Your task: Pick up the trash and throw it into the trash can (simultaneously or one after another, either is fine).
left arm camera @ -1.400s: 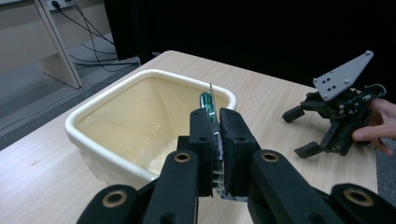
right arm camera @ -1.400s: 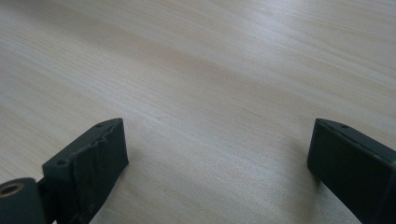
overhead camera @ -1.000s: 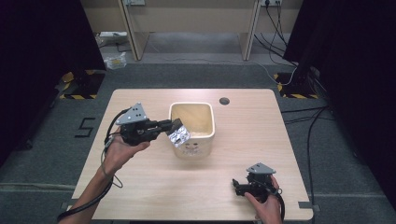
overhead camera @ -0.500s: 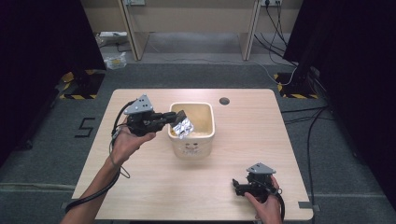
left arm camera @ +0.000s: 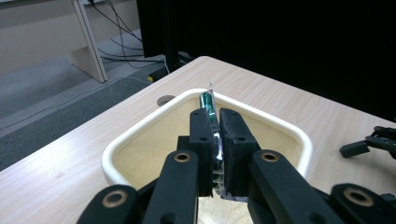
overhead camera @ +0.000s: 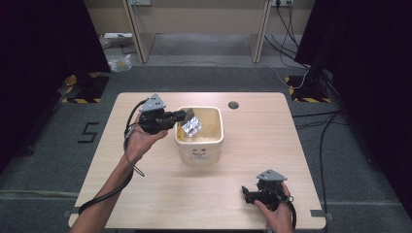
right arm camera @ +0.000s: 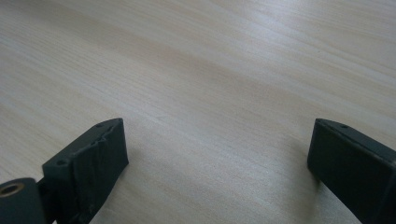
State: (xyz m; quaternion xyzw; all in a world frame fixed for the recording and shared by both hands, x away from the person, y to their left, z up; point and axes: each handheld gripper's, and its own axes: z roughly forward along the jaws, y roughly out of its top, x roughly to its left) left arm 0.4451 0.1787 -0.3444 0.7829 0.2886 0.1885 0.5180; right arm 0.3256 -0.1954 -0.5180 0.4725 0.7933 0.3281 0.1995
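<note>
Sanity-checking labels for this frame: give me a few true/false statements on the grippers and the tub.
1. The left gripper is shut on a shiny packet. True.
2. The packet is held over the cream tub. True.
3. The right gripper is clamped on something. False: its fingers stand wide apart with bare table between them.
4. The tub lies tipped on its side. False: it stands upright, opening up.
5. The right gripper sits near the table's front edge. True.

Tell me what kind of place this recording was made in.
Probably a lab or recording studio rather than a home: a lone wooden table on grey carpet, black curtains at both sides, and cables running across the floor behind it.
</note>
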